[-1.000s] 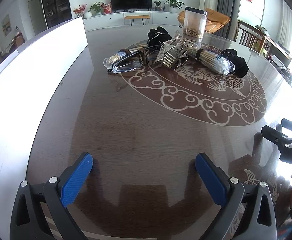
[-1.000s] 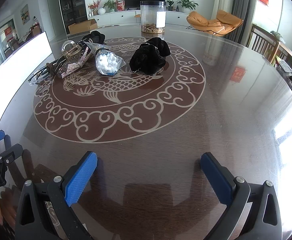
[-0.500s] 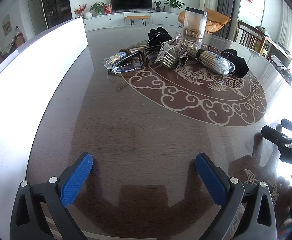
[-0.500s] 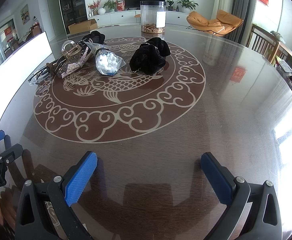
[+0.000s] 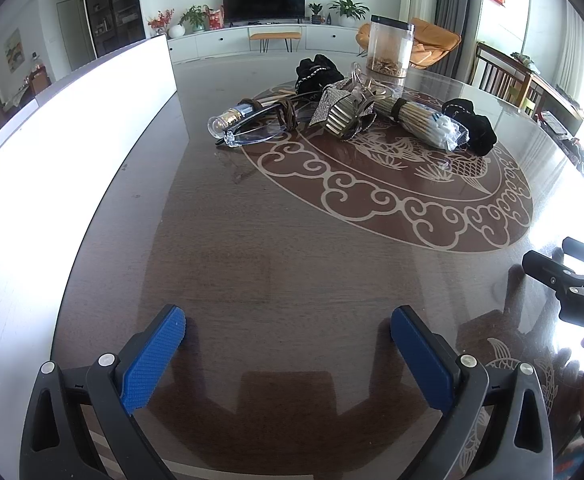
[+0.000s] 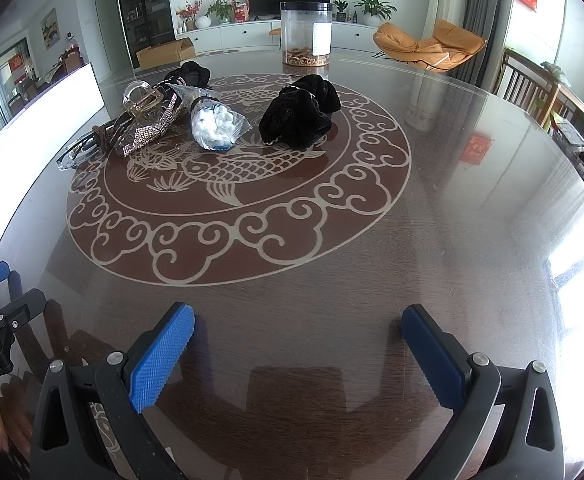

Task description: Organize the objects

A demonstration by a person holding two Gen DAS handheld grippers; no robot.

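Observation:
A heap of small items lies on the far part of the round table: clear glasses [image 5: 247, 136] with a small bottle [image 5: 227, 118], a rhinestone hair clip [image 5: 340, 110], a bag of cotton swabs [image 5: 428, 124] [image 6: 213, 128] and black scrunchies [image 5: 472, 126] [image 6: 300, 114]. My left gripper [image 5: 287, 330] hovers open over bare tabletop near the front edge, with nothing between its blue pads. My right gripper [image 6: 298, 328] is open as well, empty, to the right of the left one and well short of the heap.
A tall clear canister [image 6: 307, 34] stands at the table's far side. A long white panel [image 5: 51, 152] runs along the left edge. Chairs [image 6: 532, 88] stand beyond the right rim. Wide glossy tabletop [image 6: 452, 240] lies between grippers and heap.

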